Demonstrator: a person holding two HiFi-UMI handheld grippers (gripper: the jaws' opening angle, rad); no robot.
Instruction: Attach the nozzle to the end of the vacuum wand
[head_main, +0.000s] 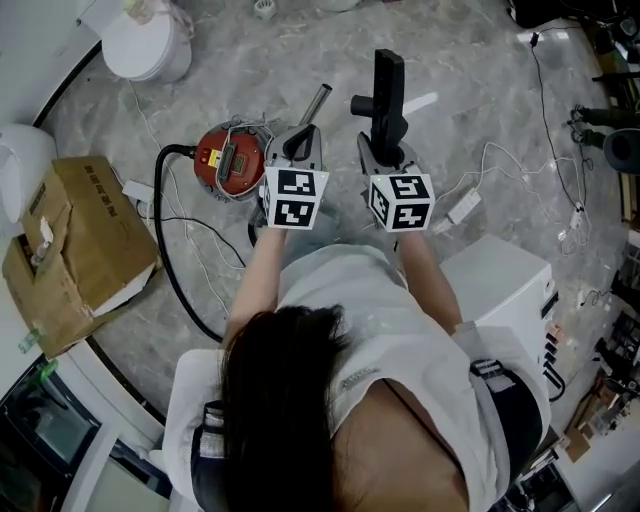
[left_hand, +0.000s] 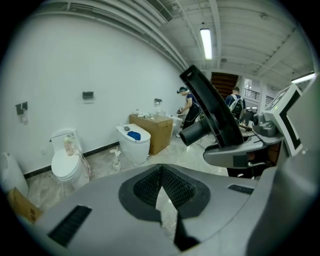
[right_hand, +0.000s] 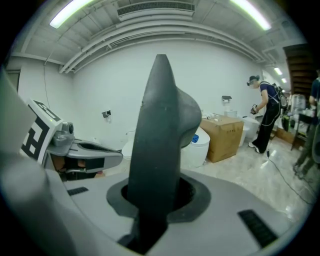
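Grey marble floor (head_main: 480, 90) in head view, red vacuum (head_main: 232, 160) near cardboard box (head_main: 80, 240), silver wand (head_main: 317, 103) just past left gripper (head_main: 300, 143), black nozzle (head_main: 388, 85) upright in right gripper (head_main: 388, 150), left gripper view, fingers (left_hand: 180, 188) pressed together, right gripper view, fingers (right_hand: 190, 192) narrow, clamping nozzle (right_hand: 160, 135).

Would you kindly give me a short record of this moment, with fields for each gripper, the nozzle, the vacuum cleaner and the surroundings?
Left gripper: shut, nothing between its jaws
Right gripper: shut on the nozzle
Nozzle: black, standing upright out of the right gripper
Metal tube: shows past the left gripper's tip, not in its jaws
Vacuum cleaner: red, on the floor left of the left gripper, with a black hose
Surroundings: cardboard box at left, toilet at upper left
Task state: nozzle not yet on the tube
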